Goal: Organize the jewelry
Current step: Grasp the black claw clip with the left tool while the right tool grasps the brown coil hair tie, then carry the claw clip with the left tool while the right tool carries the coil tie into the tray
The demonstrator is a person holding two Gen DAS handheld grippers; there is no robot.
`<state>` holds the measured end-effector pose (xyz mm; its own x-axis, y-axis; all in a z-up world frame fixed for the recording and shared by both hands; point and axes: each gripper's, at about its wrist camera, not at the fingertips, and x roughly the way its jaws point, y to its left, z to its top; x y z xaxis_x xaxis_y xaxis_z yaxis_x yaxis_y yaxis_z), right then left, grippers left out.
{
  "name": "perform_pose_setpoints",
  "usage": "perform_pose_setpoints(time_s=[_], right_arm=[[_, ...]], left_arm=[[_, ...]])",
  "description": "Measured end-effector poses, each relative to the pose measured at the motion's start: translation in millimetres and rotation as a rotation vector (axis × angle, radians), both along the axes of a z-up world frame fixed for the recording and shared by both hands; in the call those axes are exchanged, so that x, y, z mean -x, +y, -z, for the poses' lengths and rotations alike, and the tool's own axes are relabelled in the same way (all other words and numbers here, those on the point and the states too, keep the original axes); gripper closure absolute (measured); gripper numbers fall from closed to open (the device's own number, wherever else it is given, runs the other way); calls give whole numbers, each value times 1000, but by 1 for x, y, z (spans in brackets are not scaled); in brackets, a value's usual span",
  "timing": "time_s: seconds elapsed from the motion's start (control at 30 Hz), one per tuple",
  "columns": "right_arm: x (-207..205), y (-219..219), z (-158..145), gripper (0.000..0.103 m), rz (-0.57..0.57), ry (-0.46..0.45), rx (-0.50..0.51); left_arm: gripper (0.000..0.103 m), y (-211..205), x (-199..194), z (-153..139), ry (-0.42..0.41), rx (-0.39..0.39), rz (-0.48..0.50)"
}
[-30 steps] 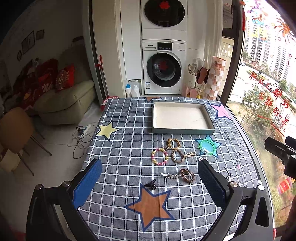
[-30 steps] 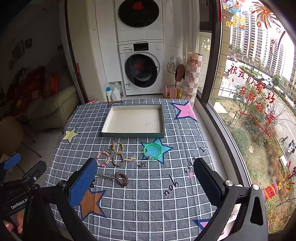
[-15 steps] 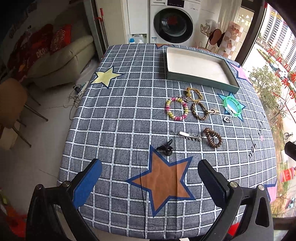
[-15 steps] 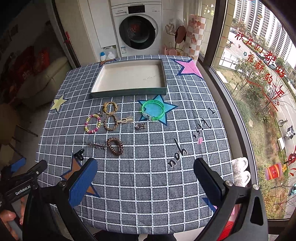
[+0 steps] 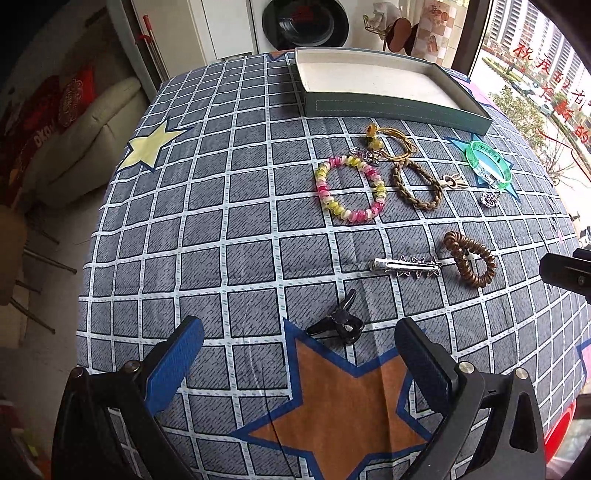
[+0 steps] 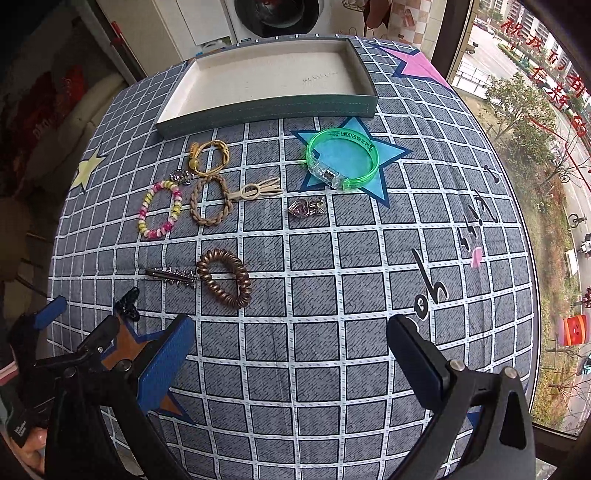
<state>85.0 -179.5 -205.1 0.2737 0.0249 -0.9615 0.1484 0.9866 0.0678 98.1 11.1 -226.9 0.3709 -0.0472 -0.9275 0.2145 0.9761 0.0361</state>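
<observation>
Jewelry lies scattered on the checked tablecloth before an empty green-walled tray (image 5: pixel 399 105) (image 6: pixel 266 112). A black claw clip (image 5: pixel 338 321) sits just ahead of my open left gripper (image 5: pixel 299 354). Beyond it lie a silver star hair clip (image 5: pixel 406 265), a brown spiral hair tie (image 5: pixel 469 264) (image 6: pixel 225 278), a pink-yellow bead bracelet (image 5: pixel 349 188) (image 6: pixel 159 208), a braided tan loop (image 5: pixel 415 184) and a green bangle (image 5: pixel 487 164) (image 6: pixel 341 158). My right gripper (image 6: pixel 290 354) hangs open over bare cloth, nearer than the spiral tie. A small silver charm (image 6: pixel 304 208) lies mid-table.
The left gripper's body (image 6: pixel 74 354) shows at the lower left of the right wrist view. A sofa (image 5: pixel 92 129) and floor lie past the table's left edge; a window runs along the right edge. A washing machine (image 5: pixel 304 22) stands behind the tray.
Both grippers have tilted down and moved closer to the table over the last second. The jewelry now fills more of each view. Nothing on the table has moved.
</observation>
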Motion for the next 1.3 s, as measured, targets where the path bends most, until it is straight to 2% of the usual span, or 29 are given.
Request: perform_pose_setpoints(time_s=[0.1, 0.27, 0.33, 0.43, 0.5, 0.53, 0.6, 0.67, 0.87, 1.07, 1.3], right_arm=[[-15, 2, 18, 1, -8, 9, -5], [-33, 7, 44, 15, -34, 37, -5], [-36, 11, 51, 23, -53, 51, -2], [-37, 19, 59, 31, -77, 67, 24], [-37, 26, 59, 36, -111, 60, 64], [-37, 29, 59, 42, -124, 56, 82], [-37, 35, 57, 55, -147, 44, 98], [-37, 38, 55, 88, -158, 40, 95], [-37, 24, 46, 91, -90, 39, -11], [-45, 0, 32, 90, -32, 19, -99], [-69, -23, 3, 90, -36, -27, -150]], left_arm=[[0, -5, -7, 9, -14, -6, 42], [3, -13, -12, 26, 10, -2, 92], [14, -14, -12, 30, 18, 2, 100], [20, -12, -14, 32, 29, 47, 86], [38, -13, -15, 30, 10, 55, 90], [44, -14, -15, 28, 5, 58, 99], [73, -16, -16, 27, 0, 59, 115], [75, -16, -18, 26, 8, 71, 114], [75, -1, -23, 16, 39, 159, 63], [75, 7, -32, -5, 37, 209, 26], [75, -4, -69, -41, -11, 255, -5]])
